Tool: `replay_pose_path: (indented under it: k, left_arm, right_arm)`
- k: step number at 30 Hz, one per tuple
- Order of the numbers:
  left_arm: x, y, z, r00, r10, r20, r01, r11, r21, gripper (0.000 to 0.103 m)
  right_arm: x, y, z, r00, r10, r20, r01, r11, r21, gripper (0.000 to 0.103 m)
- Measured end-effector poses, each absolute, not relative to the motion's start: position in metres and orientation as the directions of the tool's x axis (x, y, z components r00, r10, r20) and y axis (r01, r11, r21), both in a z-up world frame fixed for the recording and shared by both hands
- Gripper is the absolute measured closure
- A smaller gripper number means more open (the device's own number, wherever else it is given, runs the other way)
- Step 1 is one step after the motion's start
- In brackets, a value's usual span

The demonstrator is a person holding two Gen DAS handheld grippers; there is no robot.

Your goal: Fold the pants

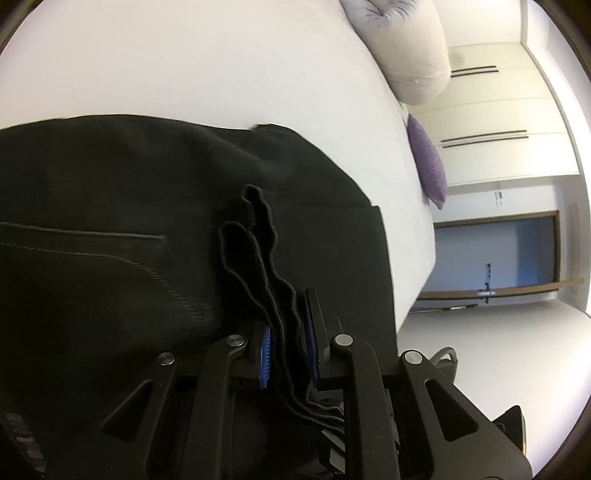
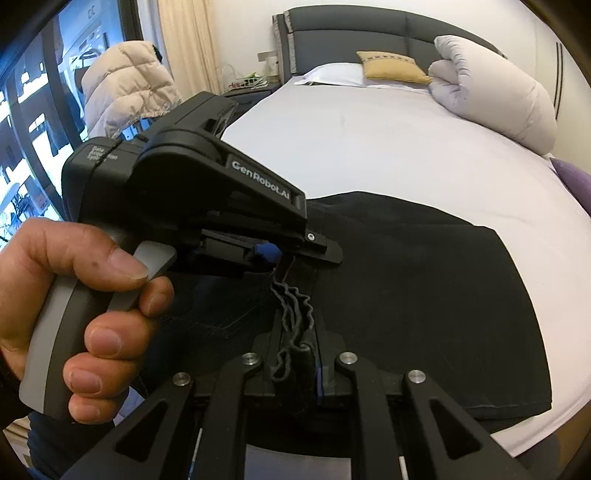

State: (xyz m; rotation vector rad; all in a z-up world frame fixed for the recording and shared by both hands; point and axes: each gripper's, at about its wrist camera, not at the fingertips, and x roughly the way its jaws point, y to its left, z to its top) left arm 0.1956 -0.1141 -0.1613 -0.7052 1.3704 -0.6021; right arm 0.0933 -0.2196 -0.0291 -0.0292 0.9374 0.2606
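Observation:
Black pants (image 1: 129, 229) lie folded on the white bed (image 1: 207, 66); they also show in the right wrist view (image 2: 424, 288). My left gripper (image 1: 286, 332) is shut on a bunched, layered edge of the pants, which sticks up between its blue pads (image 1: 265, 354). My right gripper (image 2: 295, 339) is shut on the same wavy bunch of edges from the opposite side. The left gripper (image 2: 295, 254), held by a hand (image 2: 92, 295), shows in the right wrist view just above and left of my right fingers.
A rolled white duvet (image 2: 498, 92) and a yellow cushion (image 2: 395, 66) lie near the dark headboard (image 2: 369, 29). A purple pillow (image 1: 428, 162) sits at the bed's edge. A puffy jacket (image 2: 125, 85) hangs left of the bed, by a window.

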Motion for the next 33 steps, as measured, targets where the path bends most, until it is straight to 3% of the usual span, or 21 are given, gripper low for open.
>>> replay_pose_path:
  k: [6, 9, 10, 11, 12, 15, 20, 21, 28, 33]
  left_arm:
    - [0.190, -0.104, -0.176, 0.120, -0.727, -0.676, -0.029, 0.678, -0.734, 0.089]
    - [0.189, -0.100, -0.174, 0.119, -0.710, -0.694, -0.031, 0.696, -0.718, 0.089]
    - [0.187, -0.097, -0.171, 0.121, -0.697, -0.707, -0.028, 0.710, -0.704, 0.089]
    - [0.186, -0.095, -0.166, 0.127, -0.681, -0.721, -0.022, 0.725, -0.688, 0.089]
    - [0.184, -0.091, -0.158, 0.142, -0.650, -0.747, -0.008, 0.754, -0.657, 0.089]
    - [0.178, -0.083, -0.133, 0.213, -0.516, -0.830, 0.024, 0.852, -0.523, 0.089]
    - [0.162, -0.118, -0.094, 0.316, -0.427, -0.847, 0.192, 0.903, -0.384, 0.089]
    - [0.158, -0.132, -0.091, 0.322, -0.427, -0.845, 0.239, 0.900, -0.364, 0.089]
    - [0.130, -0.192, -0.138, 0.238, -0.368, -0.899, 0.396, 0.882, -0.257, 0.089]
    - [0.127, -0.204, -0.138, 0.239, -0.347, -0.907, 0.432, 0.875, -0.221, 0.089]
  right_arm:
    - [0.098, -0.215, -0.049, 0.511, 0.210, -0.834, -0.240, 0.966, 0.096, 0.087]
    - [0.100, -0.217, -0.057, 0.468, 0.240, -0.851, -0.236, 0.961, 0.142, 0.072]
    - [0.098, -0.219, -0.055, 0.462, 0.260, -0.848, -0.238, 0.957, 0.164, 0.056]
    - [0.096, -0.223, -0.050, 0.455, 0.291, -0.842, -0.243, 0.950, 0.197, 0.049]
    - [0.093, -0.226, -0.046, 0.454, 0.310, -0.836, -0.247, 0.945, 0.216, 0.048]
    - [0.084, -0.248, -0.033, 0.405, 0.417, -0.814, -0.254, 0.906, 0.338, 0.049]
    - [0.103, -0.346, -0.015, 0.416, 0.551, -0.724, -0.128, 0.823, 0.553, 0.075]
    - [0.110, -0.364, -0.014, 0.435, 0.549, -0.714, -0.103, 0.817, 0.567, 0.077]
    - [0.194, -0.465, -0.035, 0.413, 0.695, -0.588, 0.002, 0.645, 0.764, 0.077]
    - [0.246, -0.479, -0.086, 0.355, 0.739, -0.572, 0.126, 0.569, 0.813, 0.077]
